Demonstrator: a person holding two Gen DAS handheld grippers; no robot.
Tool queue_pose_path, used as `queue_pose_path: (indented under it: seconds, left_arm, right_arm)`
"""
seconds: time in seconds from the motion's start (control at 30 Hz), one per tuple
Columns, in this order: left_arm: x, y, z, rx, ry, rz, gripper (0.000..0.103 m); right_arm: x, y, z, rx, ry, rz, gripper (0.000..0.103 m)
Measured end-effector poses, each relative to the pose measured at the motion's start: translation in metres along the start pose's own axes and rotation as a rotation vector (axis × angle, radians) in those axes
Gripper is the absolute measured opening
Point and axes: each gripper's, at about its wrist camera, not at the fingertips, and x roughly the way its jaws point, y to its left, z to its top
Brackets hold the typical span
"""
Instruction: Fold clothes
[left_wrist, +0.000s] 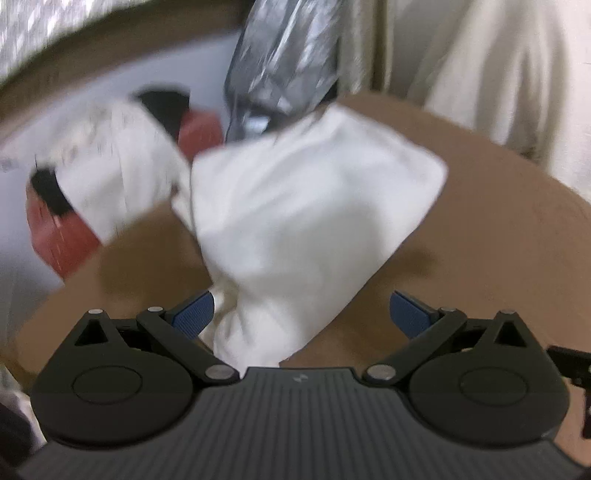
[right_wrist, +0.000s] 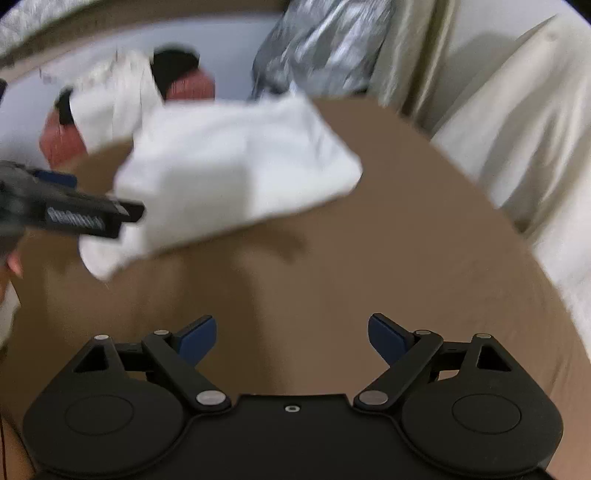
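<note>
On the far left of the brown table (right_wrist: 332, 280), just past its edge, sits a red basket (left_wrist: 62, 243) with white clothes (left_wrist: 122, 162) heaped over it and something black showing at the rim. To the right of the basket, a folded white garment (right_wrist: 229, 166) lies on the table near its far left edge; in the left wrist view one end of it bunches and runs down toward the camera. Behind the garment, beyond the table's far edge, stands a crinkled silver-grey bag (left_wrist: 284, 62). Farther right, past the table, hangs pale cream cloth (right_wrist: 517, 122).

The left gripper (left_wrist: 301, 314) has its jaws spread wide: the bunched end of the garment lies between them, against the left blue pad (left_wrist: 194, 314), while the right pad stands clear of it, so nothing is clamped. In the right wrist view this gripper shows at the left edge, over the garment's near corner.

The right gripper (right_wrist: 291, 338) is also wide, over bare table, well apart from the garment and holding nothing.
</note>
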Motion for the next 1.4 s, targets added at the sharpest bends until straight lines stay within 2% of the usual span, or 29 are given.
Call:
queue_pose_path:
  seconds: [0.07,0.13,0.17,0.23,0.3,0.37,0.43,0.53,0.67,0.73,0.83,0.9,1.03,1.17,1.4]
  left_arm:
    - [-0.02,-0.007,-0.002,0.047,-0.018,0.02,0.103]
    - [-0.031,-0.013,-0.008,0.09,-0.007,0.056,0.103]
    - [-0.037,-0.015,-0.013,0.104,0.0,0.071,0.103]
    - [-0.048,-0.015,-0.024,0.096,0.011,0.064,0.103]
    - [-0.065,-0.014,-0.035,0.078,0.023,0.026,0.103]
    - [-0.087,-0.013,-0.044,0.062,-0.009,0.022,0.103]
    - [-0.112,-0.009,-0.052,0.04,-0.055,0.048,0.103]
    - [-0.137,-0.002,-0.065,-0.027,-0.077,0.082,0.103]
    - [-0.149,0.004,-0.092,-0.105,-0.074,0.085,0.103]
    - [-0.146,0.001,-0.106,-0.138,-0.048,0.071,0.103]
    - [-0.142,-0.01,-0.121,-0.111,-0.029,0.051,0.103]
    - [-0.14,-0.016,-0.129,-0.091,-0.033,0.064,0.103]
    - [-0.135,-0.022,-0.139,-0.075,-0.04,0.073,0.103]
    - [-0.13,-0.025,-0.144,-0.061,-0.041,0.048,0.103]
    - [-0.128,-0.027,-0.147,-0.032,-0.05,0.061,0.103]
  right_arm:
    - [-0.02,0.008,-0.003,0.062,-0.072,-0.002,0.092]
    - [-0.037,0.014,-0.011,0.161,-0.159,-0.016,0.093]
    - [-0.043,0.017,-0.015,0.192,-0.176,-0.036,0.093]
    - [-0.053,0.031,-0.023,0.156,-0.211,-0.1,0.093]
    - [-0.063,0.044,-0.032,0.118,-0.251,-0.156,0.093]
    - [-0.075,0.045,-0.039,0.139,-0.267,-0.159,0.093]
    - [-0.09,0.042,-0.046,0.199,-0.284,-0.144,0.093]
    - [-0.107,0.043,-0.06,0.259,-0.296,-0.153,0.093]
    - [-0.12,0.049,-0.081,0.292,-0.292,-0.143,0.093]
    - [-0.123,0.052,-0.089,0.289,-0.281,-0.144,0.093]
    - [-0.126,0.054,-0.097,0.289,-0.278,-0.114,0.093]
    - [-0.127,0.055,-0.102,0.285,-0.276,-0.098,0.093]
    - [-0.127,0.066,-0.109,0.244,-0.28,-0.123,0.093]
    - [-0.125,0.07,-0.115,0.244,-0.274,-0.134,0.093]
    - [-0.114,0.07,-0.122,0.254,-0.25,-0.137,0.093]
